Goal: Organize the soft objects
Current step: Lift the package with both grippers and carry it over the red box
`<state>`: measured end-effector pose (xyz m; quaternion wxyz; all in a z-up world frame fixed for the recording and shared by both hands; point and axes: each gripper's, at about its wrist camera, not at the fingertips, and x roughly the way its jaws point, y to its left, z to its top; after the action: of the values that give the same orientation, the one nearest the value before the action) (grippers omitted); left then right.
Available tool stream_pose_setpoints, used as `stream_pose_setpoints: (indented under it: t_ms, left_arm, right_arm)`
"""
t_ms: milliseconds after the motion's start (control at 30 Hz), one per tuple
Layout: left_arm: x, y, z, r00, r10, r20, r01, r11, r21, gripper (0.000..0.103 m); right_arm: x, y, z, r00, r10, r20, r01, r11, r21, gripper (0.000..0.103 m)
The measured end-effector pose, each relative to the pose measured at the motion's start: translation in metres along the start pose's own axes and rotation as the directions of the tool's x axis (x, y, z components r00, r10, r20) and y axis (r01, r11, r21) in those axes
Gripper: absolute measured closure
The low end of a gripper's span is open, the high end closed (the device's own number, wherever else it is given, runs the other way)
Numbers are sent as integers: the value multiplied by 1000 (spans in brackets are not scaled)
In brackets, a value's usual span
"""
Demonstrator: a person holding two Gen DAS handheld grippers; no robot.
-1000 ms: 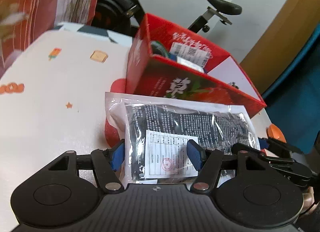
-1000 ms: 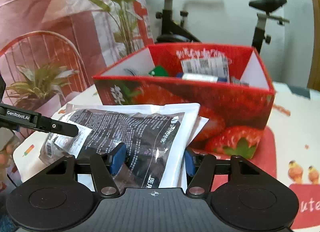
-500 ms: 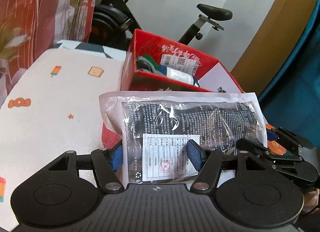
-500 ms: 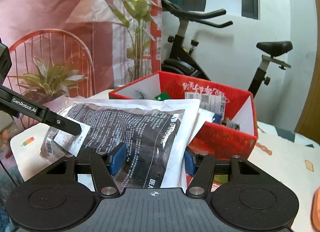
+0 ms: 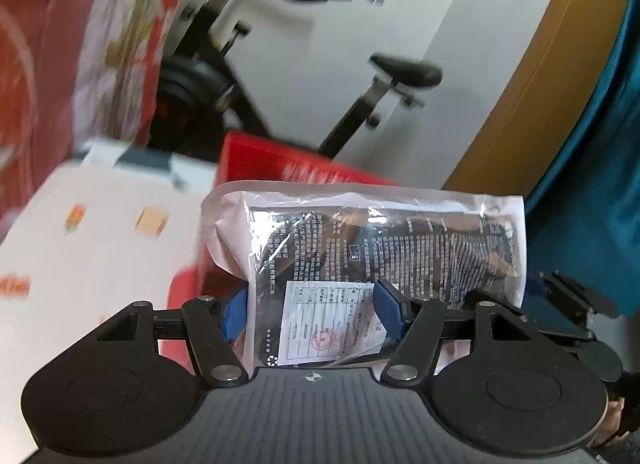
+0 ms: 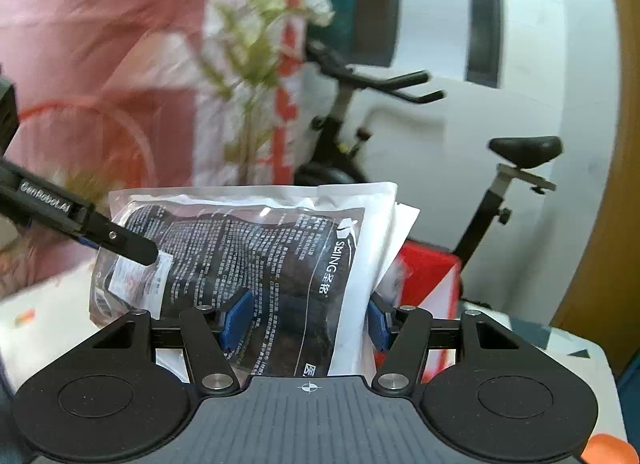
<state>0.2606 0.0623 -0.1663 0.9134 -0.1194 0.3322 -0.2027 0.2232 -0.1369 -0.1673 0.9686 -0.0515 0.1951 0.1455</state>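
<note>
1. The task's thing is a flat, clear plastic pouch [image 5: 380,248] holding a folded black item printed with white text and a white paper slip with a red stamp. It hangs in the air in front of the red cardboard box [image 5: 280,167], whose rim shows just behind it; by the right wrist view the pouch [image 6: 256,264] has been lifted well above where it lay a second ago.
2. The left gripper [image 5: 312,314] has its blue pads [image 5: 236,316] about half apart, pressing on the pouch's near end, around the slip.
3. The right gripper [image 6: 304,322] is likewise half open in width yet clamped on the pouch's other end, blue pads at both sides.
4. Two grips are a sensible choice: a limp pouch would sag or fold from one end, and holding both ends keeps it level for the box.
5. The box sits on the white table [image 5: 100,248] with small cartoon prints, beyond the pouch.
6. Behind the box stands a black exercise bike [image 6: 520,151] against a pale wall, with a red and pink patterned curtain [image 6: 100,43] on the box's left side in the right wrist view.
7. Judged from this, the carry to the box is under way; the drop-in is not yet done.
</note>
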Motion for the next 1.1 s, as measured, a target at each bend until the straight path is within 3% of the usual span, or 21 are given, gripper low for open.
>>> stream_pose_setpoints:
  t_ms: [233, 367, 600, 867, 1100]
  left_arm:
    - [28, -33, 61, 995, 7, 100, -17, 995, 94, 36]
    - [63, -33, 80, 998, 15, 62, -20, 997, 71, 36]
    - [115, -10, 62, 995, 69, -65, -64, 995, 80, 36]
    - [124, 13, 55, 987, 52, -150, -38, 994, 101, 36]
    - [118, 21, 57, 986, 24, -165, -13, 998, 62, 36]
  right_arm:
    - [26, -41, 40, 993, -86, 78, 89, 996, -30, 47]
    - [57, -59, 38, 987, -136, 81, 140, 989, -39, 46]
    - [114, -77, -1, 994, -84, -65, 86, 996, 32, 47]
    - [133, -77, -18, 988, -29, -152, 37, 998, 50, 47]
    - [134, -80, -21, 981, -4, -195, 27, 993, 113, 47]
